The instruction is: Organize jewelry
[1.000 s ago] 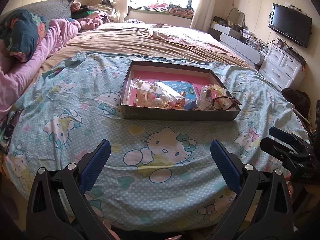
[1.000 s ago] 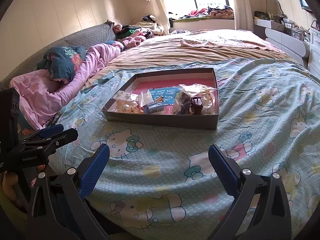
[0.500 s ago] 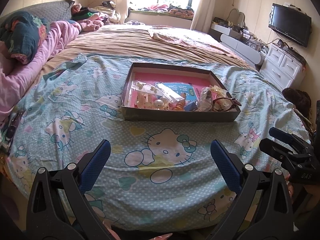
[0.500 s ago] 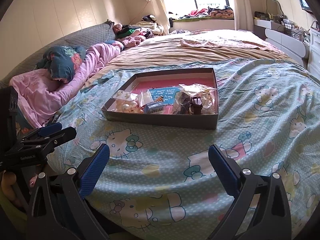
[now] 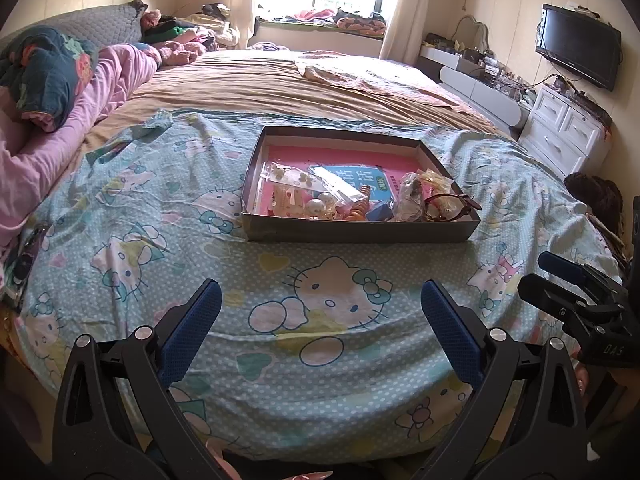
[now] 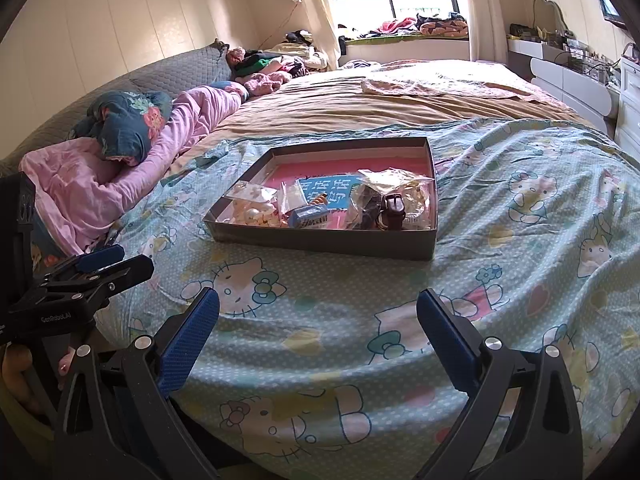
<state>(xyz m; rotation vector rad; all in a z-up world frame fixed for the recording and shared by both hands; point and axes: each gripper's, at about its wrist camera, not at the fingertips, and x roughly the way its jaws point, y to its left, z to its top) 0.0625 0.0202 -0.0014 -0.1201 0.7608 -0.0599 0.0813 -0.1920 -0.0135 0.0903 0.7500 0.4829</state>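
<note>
Both hand-held grippers, left and right, hang wide apart, holding nothing, at the bed's near edge; jewelry sits heaped in the box.

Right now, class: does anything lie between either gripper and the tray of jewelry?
Nothing visible does. Only bare bedspread separates the open left gripper and open right gripper from the tray.

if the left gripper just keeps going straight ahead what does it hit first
Probably the near wall of the shallow grey cardboard box on the cartoon-cat bedsheet; the open left gripper holds nothing, though its height is unclear.
</note>
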